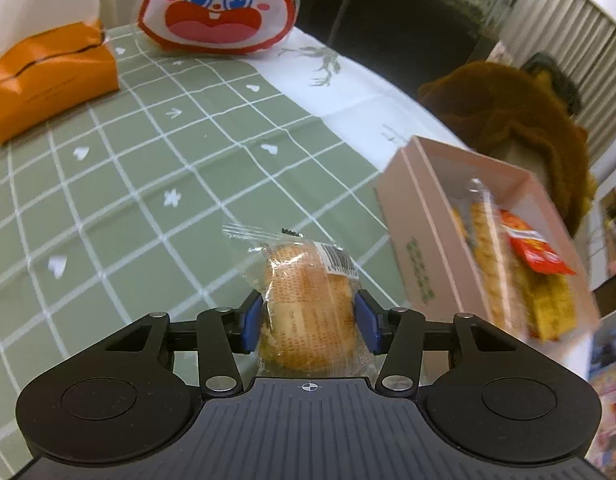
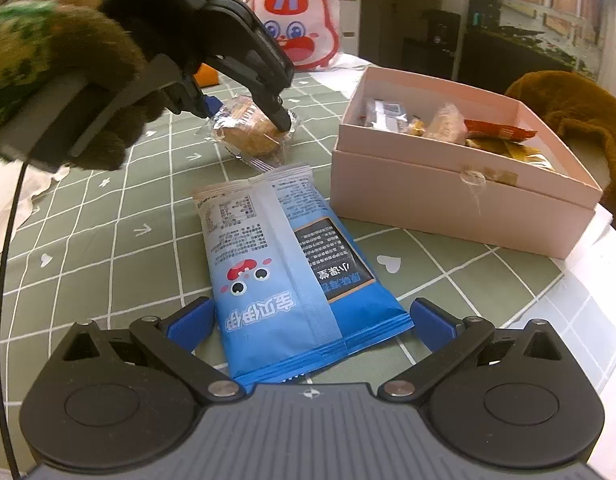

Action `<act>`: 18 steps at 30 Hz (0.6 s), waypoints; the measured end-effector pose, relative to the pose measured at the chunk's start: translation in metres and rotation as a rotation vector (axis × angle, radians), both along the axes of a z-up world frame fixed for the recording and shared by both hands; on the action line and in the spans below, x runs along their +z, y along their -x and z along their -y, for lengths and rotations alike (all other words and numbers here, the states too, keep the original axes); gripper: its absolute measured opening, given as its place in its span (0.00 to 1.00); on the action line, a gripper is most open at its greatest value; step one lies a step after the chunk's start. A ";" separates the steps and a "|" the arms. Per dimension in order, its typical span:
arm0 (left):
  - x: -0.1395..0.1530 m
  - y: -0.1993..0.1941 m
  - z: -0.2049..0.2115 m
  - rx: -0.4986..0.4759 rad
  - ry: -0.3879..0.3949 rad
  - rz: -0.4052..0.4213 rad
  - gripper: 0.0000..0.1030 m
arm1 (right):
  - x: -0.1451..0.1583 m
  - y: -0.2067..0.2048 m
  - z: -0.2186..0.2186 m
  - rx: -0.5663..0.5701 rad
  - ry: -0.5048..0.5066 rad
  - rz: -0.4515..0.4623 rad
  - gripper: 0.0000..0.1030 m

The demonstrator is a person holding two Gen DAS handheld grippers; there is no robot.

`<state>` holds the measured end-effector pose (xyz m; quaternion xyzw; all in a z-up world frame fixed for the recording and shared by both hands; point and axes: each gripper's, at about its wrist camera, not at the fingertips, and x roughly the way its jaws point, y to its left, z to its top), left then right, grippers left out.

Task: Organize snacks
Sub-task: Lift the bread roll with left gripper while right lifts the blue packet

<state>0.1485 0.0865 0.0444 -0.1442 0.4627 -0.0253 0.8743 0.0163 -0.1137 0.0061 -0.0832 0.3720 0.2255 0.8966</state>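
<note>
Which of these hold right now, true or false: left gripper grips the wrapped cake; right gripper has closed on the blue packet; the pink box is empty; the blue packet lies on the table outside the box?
1. The left gripper is shut on the wrapped cake. True.
2. The right gripper has closed on the blue packet. False: its fingers are spread either side of it.
3. The pink box is empty. False: it holds several snacks.
4. The blue packet lies on the table outside the box. True.

Checked tablecloth (image 2: 108,248) bears pink box (image 2: 447,196), blue packet (image 2: 292,272), orange pack (image 1: 48,84).
</note>
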 end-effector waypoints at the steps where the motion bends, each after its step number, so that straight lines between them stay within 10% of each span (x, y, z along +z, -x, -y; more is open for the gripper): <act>1: 0.003 0.012 -0.001 -0.001 0.011 0.010 0.49 | 0.000 0.000 0.000 0.001 0.001 0.000 1.00; 3: 0.009 0.041 -0.002 -0.004 0.022 0.037 0.35 | 0.000 -0.001 -0.001 0.004 0.001 0.000 1.00; 11: 0.014 0.137 -0.030 0.127 0.057 0.057 0.33 | 0.000 0.001 0.001 0.007 -0.002 0.001 1.00; 18: 0.002 0.140 -0.049 0.191 0.135 0.028 0.33 | 0.000 0.001 0.001 0.007 -0.002 0.002 1.00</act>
